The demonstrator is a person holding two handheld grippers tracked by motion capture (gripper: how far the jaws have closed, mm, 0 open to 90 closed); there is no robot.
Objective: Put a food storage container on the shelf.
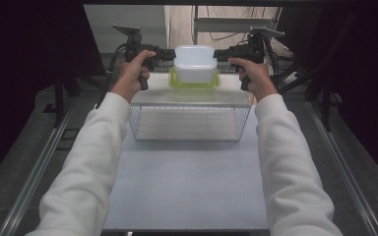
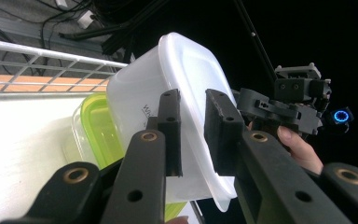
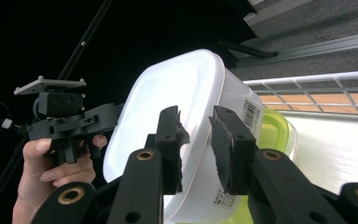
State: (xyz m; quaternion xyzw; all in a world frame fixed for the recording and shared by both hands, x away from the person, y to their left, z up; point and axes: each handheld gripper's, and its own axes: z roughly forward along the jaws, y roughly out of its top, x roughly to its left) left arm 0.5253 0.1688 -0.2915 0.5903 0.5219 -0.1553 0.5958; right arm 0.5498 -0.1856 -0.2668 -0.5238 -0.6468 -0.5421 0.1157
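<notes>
A white lidded plastic container (image 1: 195, 64) sits on top of a green-lidded clear container (image 1: 195, 84) at the far end of the table. My left gripper (image 1: 171, 54) comes in from the left, and its jaws clamp the white container's (image 2: 140, 93) lid rim at my left gripper (image 2: 193, 100). My right gripper (image 1: 217, 54) comes in from the right. In the right gripper view my right gripper (image 3: 196, 116) straddles the white container's (image 3: 186, 84) rim with a little slack showing. The green-lidded container (image 2: 98, 130) (image 3: 275, 126) lies below.
A wire basket (image 1: 189, 123) stands just in front of the two containers, on the white table (image 1: 187, 187). A wire rail (image 2: 37, 56) runs behind them. Dark stands and cables flank the table on both sides.
</notes>
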